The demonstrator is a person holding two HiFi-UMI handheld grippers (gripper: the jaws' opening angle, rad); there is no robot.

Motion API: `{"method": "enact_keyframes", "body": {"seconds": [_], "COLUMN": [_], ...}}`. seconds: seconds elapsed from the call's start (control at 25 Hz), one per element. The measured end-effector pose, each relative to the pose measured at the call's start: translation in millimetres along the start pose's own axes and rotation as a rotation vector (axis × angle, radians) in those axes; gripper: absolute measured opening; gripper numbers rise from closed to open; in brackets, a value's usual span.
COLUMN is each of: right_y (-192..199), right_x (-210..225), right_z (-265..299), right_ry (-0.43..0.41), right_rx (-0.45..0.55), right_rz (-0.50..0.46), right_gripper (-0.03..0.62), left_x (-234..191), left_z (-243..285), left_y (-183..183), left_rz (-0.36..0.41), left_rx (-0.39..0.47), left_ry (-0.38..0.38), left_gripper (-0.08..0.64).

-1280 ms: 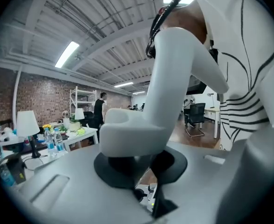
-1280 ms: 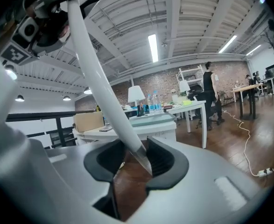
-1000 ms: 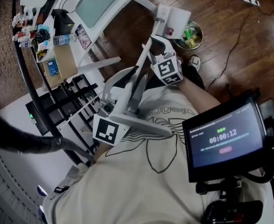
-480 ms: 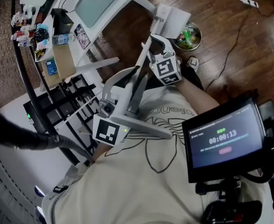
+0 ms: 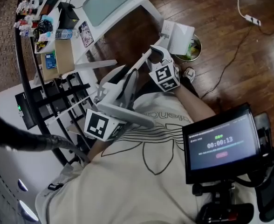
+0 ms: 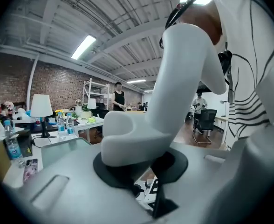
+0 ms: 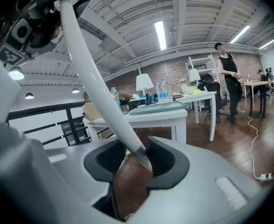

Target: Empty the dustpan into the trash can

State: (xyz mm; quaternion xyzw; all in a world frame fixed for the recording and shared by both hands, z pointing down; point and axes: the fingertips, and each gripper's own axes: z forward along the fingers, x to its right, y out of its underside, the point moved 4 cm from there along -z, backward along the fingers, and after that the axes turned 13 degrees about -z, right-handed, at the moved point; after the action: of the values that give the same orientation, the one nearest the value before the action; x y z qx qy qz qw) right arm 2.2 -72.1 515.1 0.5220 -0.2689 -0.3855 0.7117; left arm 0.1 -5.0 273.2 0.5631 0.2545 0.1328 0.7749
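One white dustpan (image 5: 178, 31) hangs just above the rim of the one trash can (image 5: 197, 51) (green scraps (image 5: 190, 45) inside) on the wooden floor (image 5: 230, 13). Its single long handle (image 7: 95, 78) is gripped twice: the left hand-held gripper (image 6: 137, 171) clamps the thick upper end, and the right hand-held gripper (image 7: 138, 158) pinches it lower down.

A white surface (image 5: 110, 3) stood far left, carrying a clear plastic water bottle (image 5: 65, 33) and a brown cardboard box (image 5: 65, 55). A white power strip (image 5: 252, 19) lay far right on the dark wooden floor (image 5: 249, 69). A black timer screen (image 5: 221, 141) sat near right.
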Motion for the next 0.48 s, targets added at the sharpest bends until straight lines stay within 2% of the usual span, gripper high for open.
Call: {"method": "enact_keyframes", "body": {"seconds": [0.16, 0.32, 0.48], "right_y": [-7.3, -16.2, -29.5], "right_x": [-7.7, -25.9, -45.3], "right_z": [5.1, 10.9, 17.7], "right_ry": [-0.104, -0.241, -0.309], "right_rx": [-0.015, -0.046, -0.067], "right_rz": [-0.075, -0.142, -0.187], "right_gripper": [0.143, 0.144, 0.143], "left_x": [-14.0, -22.4, -32.1], "left_z": [-7.9, -27.3, -51.9], "left_y": [-12.3, -16.7, -24.5], "left_rz": [-0.036, -0.072, -0.105], "left_rx": [0.059, 0.071, 0.116], "left_ry": [-0.063, -0.112, -0.152], "left_gripper": [0.078, 0.078, 0.078]}}
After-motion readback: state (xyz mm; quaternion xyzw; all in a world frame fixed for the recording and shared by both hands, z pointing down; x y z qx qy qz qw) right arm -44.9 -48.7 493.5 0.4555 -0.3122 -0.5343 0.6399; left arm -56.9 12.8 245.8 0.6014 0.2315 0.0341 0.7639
